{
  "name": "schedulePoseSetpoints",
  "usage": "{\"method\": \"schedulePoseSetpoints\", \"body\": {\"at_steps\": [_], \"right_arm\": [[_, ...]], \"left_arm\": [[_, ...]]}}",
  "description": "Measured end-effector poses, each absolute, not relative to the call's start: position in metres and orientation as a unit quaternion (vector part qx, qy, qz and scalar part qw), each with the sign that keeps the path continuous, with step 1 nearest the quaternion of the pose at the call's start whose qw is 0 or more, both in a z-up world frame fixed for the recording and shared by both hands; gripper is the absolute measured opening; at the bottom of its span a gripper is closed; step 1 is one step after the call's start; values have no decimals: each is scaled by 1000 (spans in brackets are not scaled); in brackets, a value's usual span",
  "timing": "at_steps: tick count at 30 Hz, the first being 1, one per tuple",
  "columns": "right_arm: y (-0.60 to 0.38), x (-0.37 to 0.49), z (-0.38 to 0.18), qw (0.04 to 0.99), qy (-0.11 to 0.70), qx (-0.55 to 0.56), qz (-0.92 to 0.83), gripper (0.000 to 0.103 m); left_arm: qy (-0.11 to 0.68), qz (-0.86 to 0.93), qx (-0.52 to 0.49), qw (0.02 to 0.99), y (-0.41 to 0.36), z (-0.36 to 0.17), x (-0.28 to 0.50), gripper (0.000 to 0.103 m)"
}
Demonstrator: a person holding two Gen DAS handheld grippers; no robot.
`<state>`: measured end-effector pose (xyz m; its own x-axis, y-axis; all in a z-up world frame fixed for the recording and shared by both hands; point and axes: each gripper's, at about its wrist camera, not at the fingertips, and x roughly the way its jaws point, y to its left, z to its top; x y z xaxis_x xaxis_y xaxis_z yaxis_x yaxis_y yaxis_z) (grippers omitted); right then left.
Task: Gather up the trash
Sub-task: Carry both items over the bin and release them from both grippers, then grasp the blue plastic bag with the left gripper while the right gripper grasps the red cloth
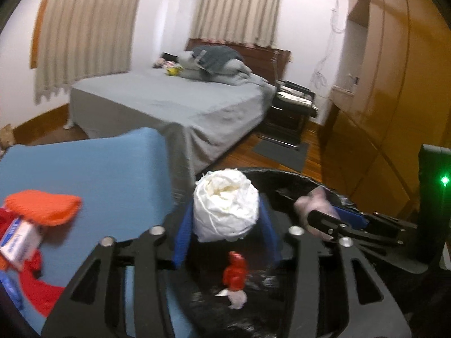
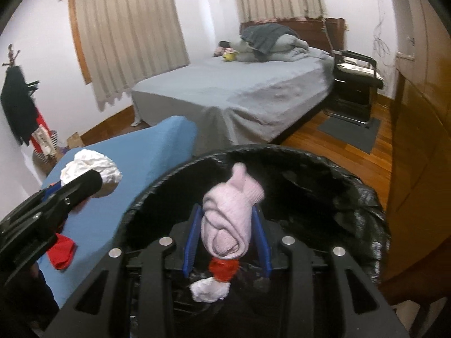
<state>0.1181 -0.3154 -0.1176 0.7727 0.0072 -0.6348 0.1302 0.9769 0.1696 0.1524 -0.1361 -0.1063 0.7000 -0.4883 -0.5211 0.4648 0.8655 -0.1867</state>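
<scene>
My left gripper [image 1: 225,211] is shut on a white crumpled paper ball [image 1: 225,205], held at the near left rim of a bin lined with a black bag [image 1: 282,174]. My right gripper [image 2: 227,225] is shut on a rolled pink sock [image 2: 228,219] and holds it over the open bin [image 2: 352,197]. Inside the bin lie a red scrap [image 2: 222,270] and a white crumpled tissue [image 2: 208,290]. The right gripper with the sock shows in the left wrist view [image 1: 318,211]. The left gripper with the paper ball shows in the right wrist view [image 2: 93,171].
A blue padded surface [image 1: 84,169] lies left of the bin with an orange cloth [image 1: 42,205], a red cloth [image 2: 60,253] and a small box [image 1: 19,239]. A grey bed [image 2: 239,93] stands behind. Wooden wardrobes [image 1: 394,84] line the right side.
</scene>
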Motion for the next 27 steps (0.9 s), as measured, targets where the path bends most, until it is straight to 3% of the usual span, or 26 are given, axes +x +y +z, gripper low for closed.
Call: {"method": "schedulePoseSetpoints", "body": {"at_steps": [5, 8, 10, 12, 16, 27], "right_arm": [[-328, 115, -116, 937, 330, 103, -54, 50], [-329, 113, -112, 940, 320, 98, -62, 69], [-325, 114, -109, 943, 312, 91, -64, 89], [-317, 114, -105, 946, 307, 84, -60, 96], [-293, 120, -99, 950, 302, 77, -35, 97], [-193, 154, -98, 948, 305, 61, 67, 97]], "left_arm": [[295, -273, -16, 915, -142, -114, 156, 57], [291, -262, -16, 920, -137, -112, 155, 62], [280, -244, -13, 928, -128, -107, 150, 69], [268, -226, -12, 936, -113, -101, 147, 76], [255, -180, -8, 950, -74, -93, 139, 80], [247, -29, -4, 968, 48, -83, 133, 81]]}}
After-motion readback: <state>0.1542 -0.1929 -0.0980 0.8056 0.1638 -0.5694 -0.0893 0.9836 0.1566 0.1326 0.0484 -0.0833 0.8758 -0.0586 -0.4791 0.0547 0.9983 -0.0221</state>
